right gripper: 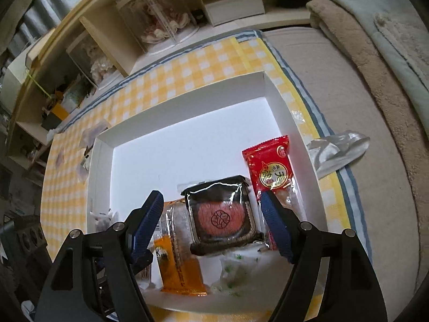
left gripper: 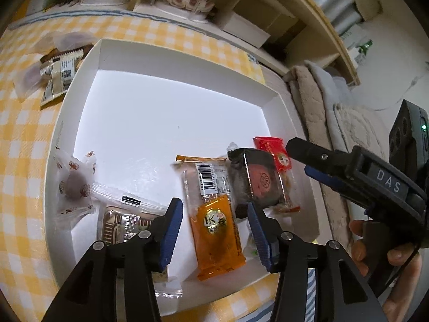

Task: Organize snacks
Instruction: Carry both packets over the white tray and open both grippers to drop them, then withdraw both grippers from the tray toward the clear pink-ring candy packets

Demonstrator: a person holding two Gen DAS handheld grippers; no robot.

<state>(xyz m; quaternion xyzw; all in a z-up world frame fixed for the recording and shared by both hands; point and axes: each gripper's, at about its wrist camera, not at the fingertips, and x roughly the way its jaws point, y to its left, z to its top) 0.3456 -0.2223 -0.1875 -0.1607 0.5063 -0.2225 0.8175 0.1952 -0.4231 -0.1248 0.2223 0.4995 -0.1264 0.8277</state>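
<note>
A white shallow box (left gripper: pixel 171 59) (right gripper: pixel 185 99) lies on a yellow checked cloth. In it lie an orange snack pack (left gripper: pixel 214 220) (right gripper: pixel 177 265), a dark square pastry pack with a red cake (left gripper: pixel 254 179) (right gripper: pixel 222 214), a red snack pack (left gripper: pixel 276 153) (right gripper: pixel 270 169), a clear-wrapped round sweet (left gripper: pixel 75 185) and a brown tray pack (left gripper: pixel 120 225). My left gripper (left gripper: pixel 215 232) is open above the orange pack. My right gripper (right gripper: pixel 211 225) is open, straddling the dark pastry pack; it also shows in the left wrist view (left gripper: pixel 316 158).
Several wrapped snacks (left gripper: pixel 53 72) lie on the cloth left of the box. A wooden shelf (left gripper: pixel 268 8) with clear cases and white boxes stands behind. Folded blankets (right gripper: pixel 375 61) and a crumpled white wrapper (right gripper: pixel 335 150) lie to the right.
</note>
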